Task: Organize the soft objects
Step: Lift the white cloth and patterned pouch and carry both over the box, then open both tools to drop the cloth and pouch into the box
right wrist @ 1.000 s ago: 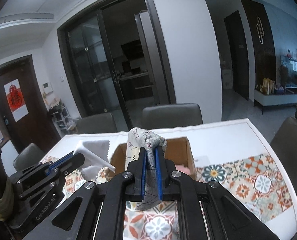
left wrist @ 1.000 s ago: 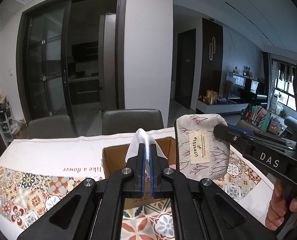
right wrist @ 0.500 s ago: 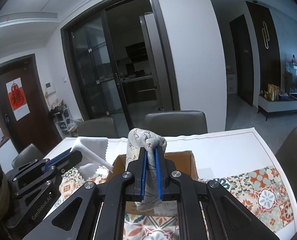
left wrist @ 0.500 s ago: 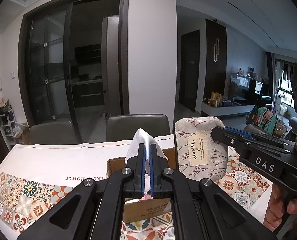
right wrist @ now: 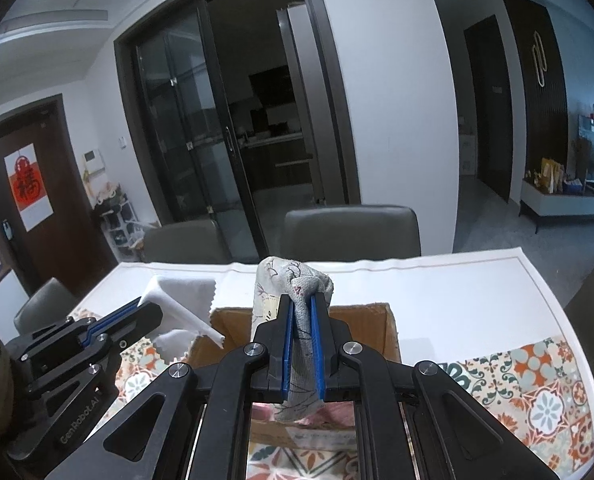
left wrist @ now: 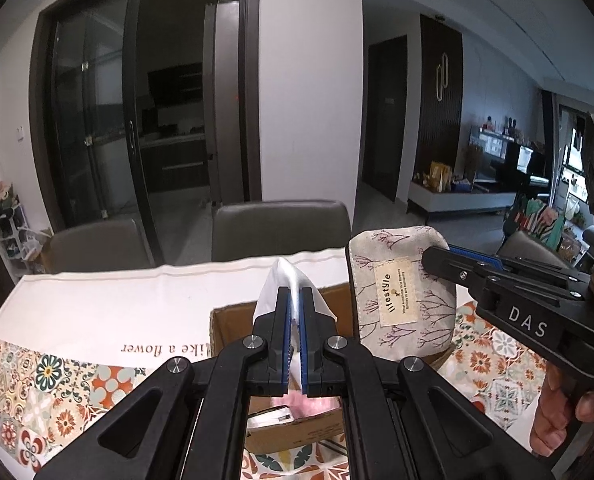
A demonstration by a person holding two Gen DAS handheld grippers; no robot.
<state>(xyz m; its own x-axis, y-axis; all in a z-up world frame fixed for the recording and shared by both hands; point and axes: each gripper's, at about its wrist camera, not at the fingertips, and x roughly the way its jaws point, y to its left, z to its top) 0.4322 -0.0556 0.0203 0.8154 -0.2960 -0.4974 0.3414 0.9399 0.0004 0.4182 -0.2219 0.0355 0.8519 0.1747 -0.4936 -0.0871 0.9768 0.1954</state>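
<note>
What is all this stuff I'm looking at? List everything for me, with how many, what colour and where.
Cardboard box: one, brown, open, on the table beyond both tongs.
Pink soft thing: one, inside the box.
White cloth: one, pinched in the left tongs.
Pouch: one, beige with twig print and a label, pinched in the right tongs.
Tablecloth: one, white with patterned tiles.
Chairs: several, grey, around the table.
Left tongs: black, blue pads, shut.
Right tongs: black, blue pads, shut.
Hand: on the right tongs' handle.
</note>
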